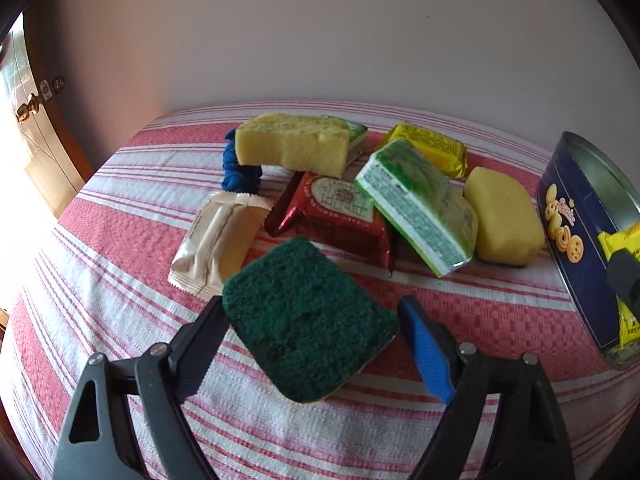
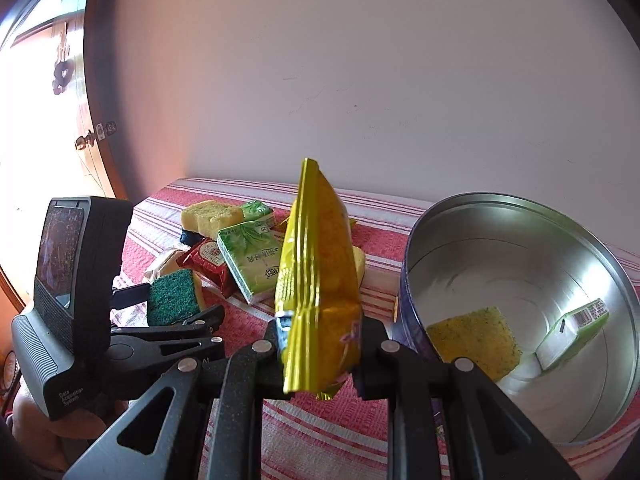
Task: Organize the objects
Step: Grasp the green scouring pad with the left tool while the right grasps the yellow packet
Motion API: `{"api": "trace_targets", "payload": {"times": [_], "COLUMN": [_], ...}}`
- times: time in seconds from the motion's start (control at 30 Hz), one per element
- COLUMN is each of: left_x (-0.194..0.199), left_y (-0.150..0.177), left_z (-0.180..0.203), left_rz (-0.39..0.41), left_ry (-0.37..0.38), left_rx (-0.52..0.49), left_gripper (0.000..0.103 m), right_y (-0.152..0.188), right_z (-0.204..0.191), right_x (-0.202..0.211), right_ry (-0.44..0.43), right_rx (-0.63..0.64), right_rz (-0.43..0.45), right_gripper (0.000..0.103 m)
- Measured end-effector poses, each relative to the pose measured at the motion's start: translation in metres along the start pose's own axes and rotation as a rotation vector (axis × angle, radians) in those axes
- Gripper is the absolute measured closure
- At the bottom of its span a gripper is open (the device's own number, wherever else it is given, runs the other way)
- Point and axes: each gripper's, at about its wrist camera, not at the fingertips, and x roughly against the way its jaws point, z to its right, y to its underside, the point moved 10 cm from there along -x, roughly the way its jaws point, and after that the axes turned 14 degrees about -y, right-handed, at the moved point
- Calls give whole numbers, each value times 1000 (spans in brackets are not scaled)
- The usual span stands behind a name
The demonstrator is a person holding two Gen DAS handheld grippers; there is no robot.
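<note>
Your left claw (image 1: 312, 308) is closed on the green-faced sponge (image 1: 304, 340), one pad at each side edge, and the sponge sits tilted at the near edge of the pile on the striped table (image 1: 120, 280). Your right claw (image 2: 322, 328) is clamped on a yellow packet (image 2: 316, 260), which stands on edge above the table, just left of the tin (image 2: 520, 200). Only the right view looks into the tin: one speckled yellow sponge (image 2: 476, 336) lies flat on the bottom, and one green packet (image 2: 572, 328) leans against the wall. The left view shows the tin only from outside, blue with printed biscuits, but it spreads the pile out far better. Counted there: two plain yellow sponges, a back sponge (image 1: 292, 144) and a right sponge (image 1: 504, 220) near the tin; two green packets, a big one (image 1: 416, 200) lying propped on the red packet (image 1: 340, 212), and a small one (image 1: 352, 132) half hidden behind the back sponge; one more yellow packet (image 1: 432, 148) at the rear; one cream packet (image 1: 216, 236) on the left; one blue thing (image 1: 240, 168) under the back sponge, too hidden to identify. In all you have four sponges, three green packets, two yellow, one red and one cream.
</note>
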Motion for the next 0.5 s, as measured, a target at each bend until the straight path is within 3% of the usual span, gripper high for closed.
{"api": "trace_targets", "payload": {"times": [0.1, 0.37, 0.5], "left_x": [-3, 1, 13], "left_y": [1, 1, -2], "left_z": [-2, -2, -5], "left_rz": [-19, -6, 49], "left_ry": [46, 72, 74], "left_rx": [31, 46, 66], "left_gripper": [23, 32, 33], "right_y": [-2, -1, -4], "right_z": [0, -5, -4], "right_x": [2, -3, 2], "right_ry": [-3, 1, -1], "right_rx": [1, 6, -1], "right_rz": [9, 23, 48], "right_gripper": [82, 82, 82]}}
